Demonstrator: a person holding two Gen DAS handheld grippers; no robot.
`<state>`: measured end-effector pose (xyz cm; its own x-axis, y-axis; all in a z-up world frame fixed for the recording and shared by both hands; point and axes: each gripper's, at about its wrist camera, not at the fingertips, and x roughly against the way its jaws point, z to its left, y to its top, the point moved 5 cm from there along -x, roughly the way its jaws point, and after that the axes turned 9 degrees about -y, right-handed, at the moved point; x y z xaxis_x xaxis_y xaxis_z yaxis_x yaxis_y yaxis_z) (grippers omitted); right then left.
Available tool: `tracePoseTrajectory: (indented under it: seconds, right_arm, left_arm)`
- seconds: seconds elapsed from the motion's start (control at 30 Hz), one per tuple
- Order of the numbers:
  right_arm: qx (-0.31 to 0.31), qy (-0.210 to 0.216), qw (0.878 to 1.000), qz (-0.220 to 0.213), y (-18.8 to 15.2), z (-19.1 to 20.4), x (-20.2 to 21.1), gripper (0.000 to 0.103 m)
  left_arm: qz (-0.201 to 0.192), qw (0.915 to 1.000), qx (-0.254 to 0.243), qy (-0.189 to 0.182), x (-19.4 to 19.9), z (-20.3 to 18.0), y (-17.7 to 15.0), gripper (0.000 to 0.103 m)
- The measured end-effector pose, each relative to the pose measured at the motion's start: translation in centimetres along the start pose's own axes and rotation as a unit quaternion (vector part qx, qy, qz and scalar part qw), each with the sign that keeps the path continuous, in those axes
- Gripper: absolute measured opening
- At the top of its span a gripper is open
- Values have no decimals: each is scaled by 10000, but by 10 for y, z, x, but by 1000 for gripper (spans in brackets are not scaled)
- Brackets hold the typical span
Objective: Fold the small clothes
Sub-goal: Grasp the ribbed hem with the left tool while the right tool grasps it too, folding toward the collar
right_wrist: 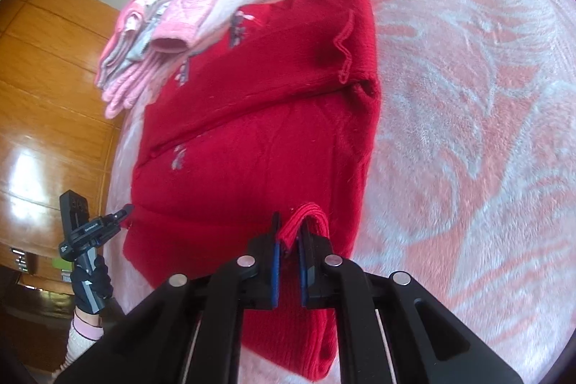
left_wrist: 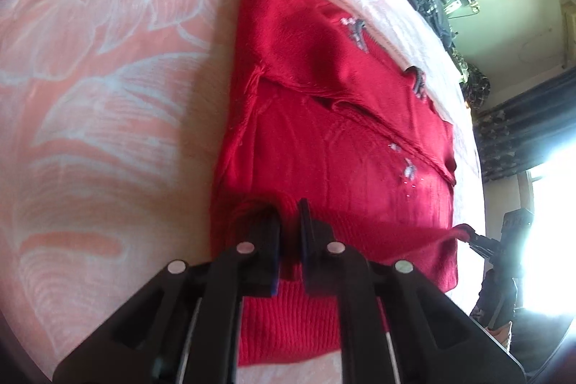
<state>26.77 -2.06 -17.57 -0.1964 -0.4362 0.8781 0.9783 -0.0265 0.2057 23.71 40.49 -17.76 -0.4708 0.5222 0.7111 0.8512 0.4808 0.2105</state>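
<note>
My sweater (left_wrist: 324, 117) is deep red knit, ribbed along its hem, with small grey and white stitched figures scattered over it. The blanket (left_wrist: 108, 96) under it is salmon pink with pale whitish leaf patterns and a band of dark grey letters. My left claw (left_wrist: 289, 222) and right claw (right_wrist: 288, 233) are black with blue pads. At the far side lie pale pink clothes (right_wrist: 144, 42) mixed with grey.
</note>
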Motion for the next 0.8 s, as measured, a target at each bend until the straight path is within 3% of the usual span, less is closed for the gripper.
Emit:
tracePoseTrajectory:
  seconds: [0.13,0.17,0.23,0.3,0.33,0.47,0.57,0.8]
  right_arm:
    - [-115,63,9998,123,5,-6,-9,9]
    - [-128,113,9998,99,6,-7,-8,10]
    - [-140,181,9997,0,9,-9,-1,16]
    - [-108,-5,9997,-198,12,-13,9,38]
    - [-35,-205,9992,-352,13,-15,16,43]
    - [270,-434,9970,-580,11,-12,34,43]
    - [534,-424,9951,-716,3,1,43,43]
    - [1033,-566,9907,-685,-17,21,37,43]
  left_arm:
    - [132,9997,80,-165,-6,3,6,13]
    - [178,9995,107,-256,-4,2,7,18]
    - [173,9988,110,-444,3,0,8,30]
    - [52,9990,56,-447,14,-1,9,59]
    - [-95,9991,-16,-416,25,-2,10,63]
    - [-307,9986,-350,-257,47,-4,11,64]
    - [-277,9945,-984,238,45,-17,9,64]
    - [-116,9689,-2212,1104,10,-43,14,64]
